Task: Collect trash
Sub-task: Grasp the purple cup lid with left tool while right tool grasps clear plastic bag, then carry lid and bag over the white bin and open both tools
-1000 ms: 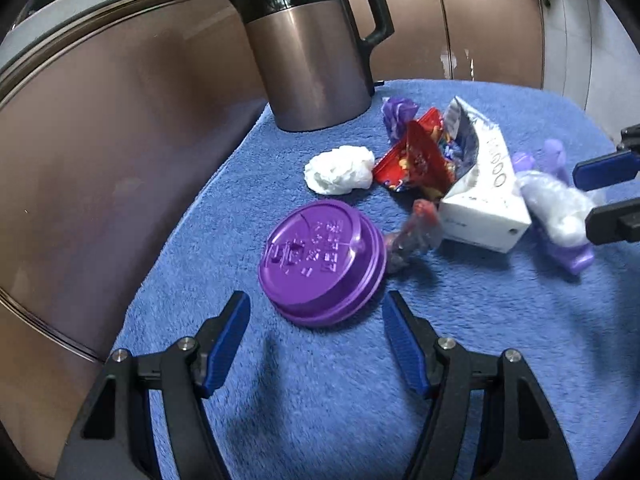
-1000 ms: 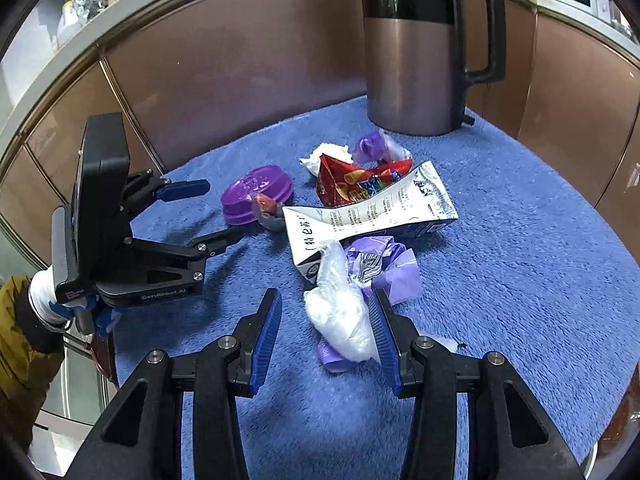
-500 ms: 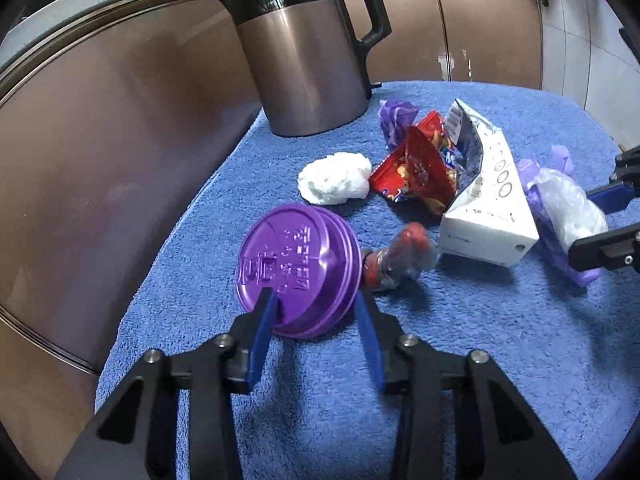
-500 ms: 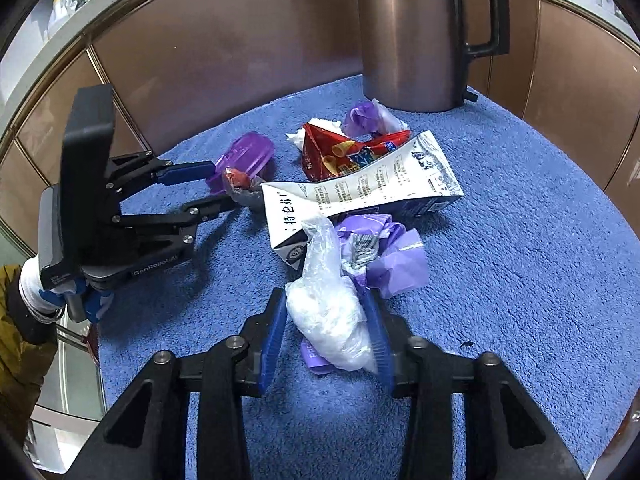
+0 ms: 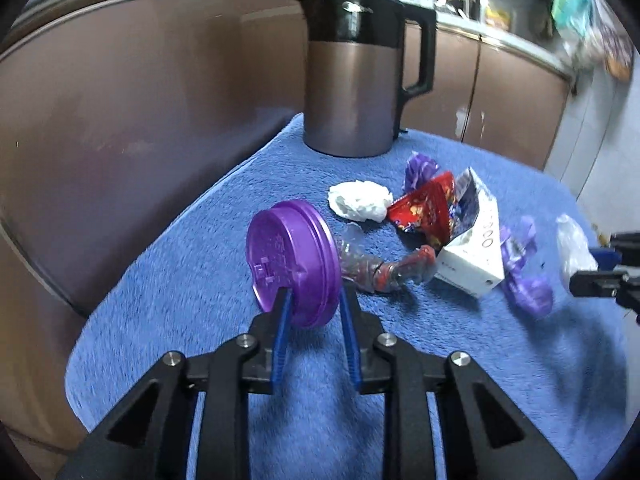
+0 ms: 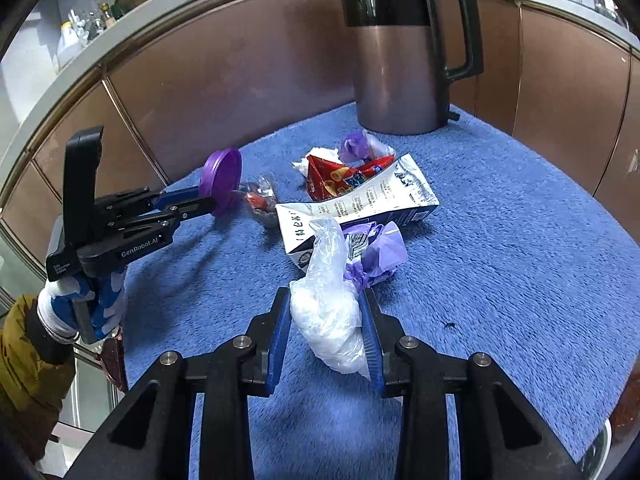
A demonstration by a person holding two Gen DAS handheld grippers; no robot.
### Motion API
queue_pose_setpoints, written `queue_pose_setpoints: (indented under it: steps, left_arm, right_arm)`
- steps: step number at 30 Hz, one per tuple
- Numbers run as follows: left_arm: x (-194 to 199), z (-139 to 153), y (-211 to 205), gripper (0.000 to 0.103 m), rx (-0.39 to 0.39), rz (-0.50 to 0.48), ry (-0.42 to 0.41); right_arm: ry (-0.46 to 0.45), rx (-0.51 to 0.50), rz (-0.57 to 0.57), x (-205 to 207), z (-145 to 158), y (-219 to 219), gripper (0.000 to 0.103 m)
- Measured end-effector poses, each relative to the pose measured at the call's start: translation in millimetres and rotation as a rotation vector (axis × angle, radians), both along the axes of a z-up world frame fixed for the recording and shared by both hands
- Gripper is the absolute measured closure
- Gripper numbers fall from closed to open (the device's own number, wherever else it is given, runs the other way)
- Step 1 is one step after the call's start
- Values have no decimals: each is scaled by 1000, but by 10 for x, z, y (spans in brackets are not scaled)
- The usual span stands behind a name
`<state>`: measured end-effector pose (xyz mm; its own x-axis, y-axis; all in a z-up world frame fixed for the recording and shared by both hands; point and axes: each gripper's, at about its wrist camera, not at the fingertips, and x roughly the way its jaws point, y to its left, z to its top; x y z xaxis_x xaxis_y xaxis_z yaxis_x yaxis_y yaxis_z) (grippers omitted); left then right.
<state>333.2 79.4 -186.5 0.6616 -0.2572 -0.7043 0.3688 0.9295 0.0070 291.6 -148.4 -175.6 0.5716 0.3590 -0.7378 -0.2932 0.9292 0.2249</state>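
My left gripper (image 5: 315, 298) is shut on a purple cup lid (image 5: 294, 262) and holds it tilted on edge above the blue towel (image 5: 400, 360); the lid also shows in the right wrist view (image 6: 222, 180). My right gripper (image 6: 325, 304) is shut on a crumpled clear plastic bag (image 6: 328, 300), lifted off the towel. Left on the towel are a white carton (image 6: 360, 208), a red snack packet (image 6: 340, 176), purple wrappers (image 6: 376, 252), a white tissue wad (image 5: 360, 200) and a crumpled clear-and-red wrapper (image 5: 384, 268).
A brown and black electric kettle (image 5: 356, 80) stands at the back of the towel. Brown cabinet fronts (image 6: 240, 60) curve behind the table. The person's gloved hand (image 6: 80, 300) holds the left gripper at the table's left edge.
My left gripper closed on the purple lid and lifted it up onto its edge. My right gripper closed on the plastic bag and raised it.
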Motion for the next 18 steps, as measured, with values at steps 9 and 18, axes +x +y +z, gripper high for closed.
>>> queue_pose_setpoints:
  steps: [9, 18]
  left_arm:
    - [-354, 123, 195, 81, -90, 29, -13]
    - [-772, 388, 283, 84, -157, 18, -59]
  right_arm:
    - [-36, 15, -18, -332, 203, -52, 70]
    - [-85, 23, -32, -758, 469, -71, 70]
